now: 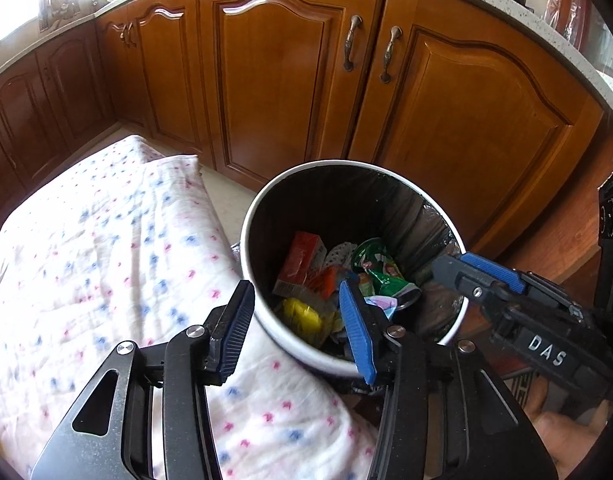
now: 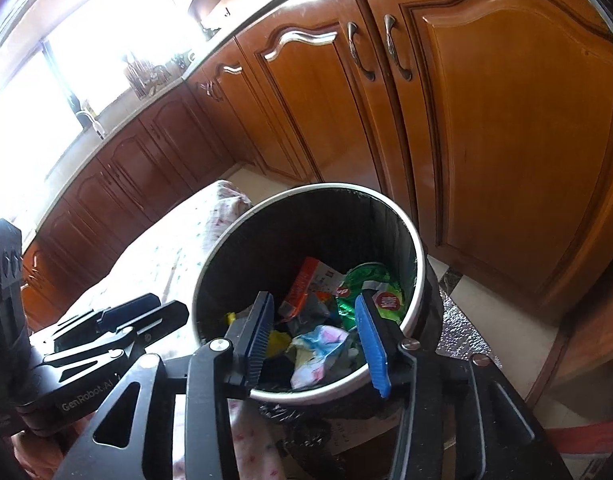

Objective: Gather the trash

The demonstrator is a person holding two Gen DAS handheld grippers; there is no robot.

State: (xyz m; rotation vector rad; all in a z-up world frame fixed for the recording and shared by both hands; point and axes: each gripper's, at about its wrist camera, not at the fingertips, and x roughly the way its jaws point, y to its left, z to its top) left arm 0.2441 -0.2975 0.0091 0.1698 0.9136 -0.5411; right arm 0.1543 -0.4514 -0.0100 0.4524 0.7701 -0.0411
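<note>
Wooden kitchen cabinets [image 1: 290, 80] back a round bin [image 1: 253, 216] beside a dotted cloth [image 1: 106, 240]; wrappers [image 2: 318, 344] lie inside the bin. Both the left gripper [image 1: 296, 320] and right gripper [image 2: 318, 334] hover over it, jaws apart and empty. This looks like the drop-off step; next, find remaining litter.

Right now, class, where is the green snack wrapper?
The green snack wrapper lies inside the round bin, toward its right side in both wrist views, right of the orange carton.
</note>
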